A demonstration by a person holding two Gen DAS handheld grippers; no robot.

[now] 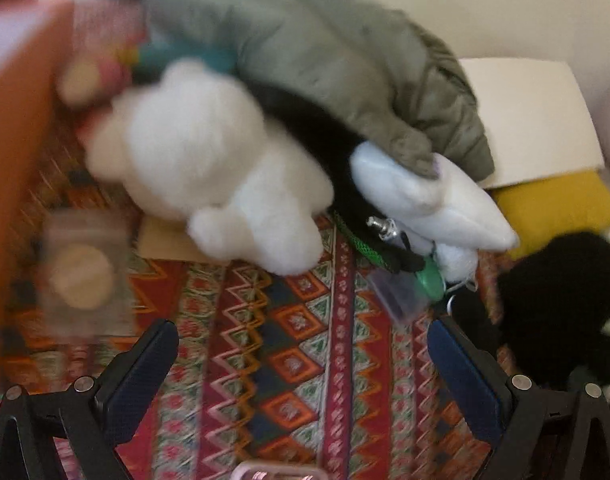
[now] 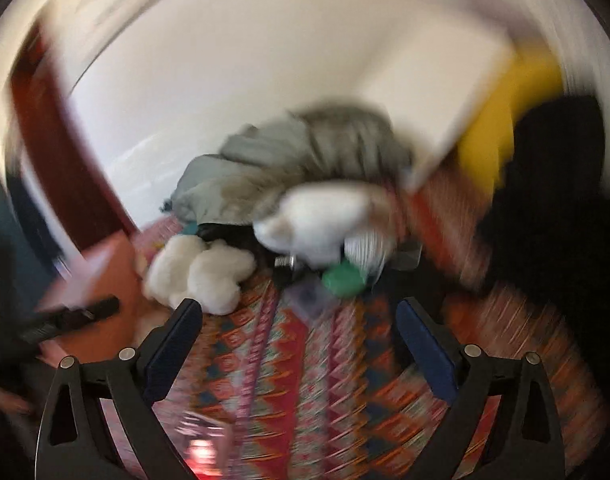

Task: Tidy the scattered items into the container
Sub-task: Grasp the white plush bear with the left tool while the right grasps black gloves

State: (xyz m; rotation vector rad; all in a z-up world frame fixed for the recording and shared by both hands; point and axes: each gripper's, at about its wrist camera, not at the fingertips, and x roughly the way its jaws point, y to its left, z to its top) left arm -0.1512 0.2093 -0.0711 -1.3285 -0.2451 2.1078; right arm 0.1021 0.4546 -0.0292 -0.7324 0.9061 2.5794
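Patterned woven cloth [image 1: 289,360] carries white plush toy [image 1: 209,168], grey-green jacket [image 1: 325,60], clear packet with round disc [image 1: 85,276], yellow cushion [image 1: 557,208].

We find no text, label, brand or number that we can read in either view. The blurred clear plastic packet with a round pale disc [image 1: 83,276], ahead and left of the left claw, shows no legible print; the right view is smeared throughout.

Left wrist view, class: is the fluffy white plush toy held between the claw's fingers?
No: the fluffy white plush toy lies beyond the open, empty left claw.
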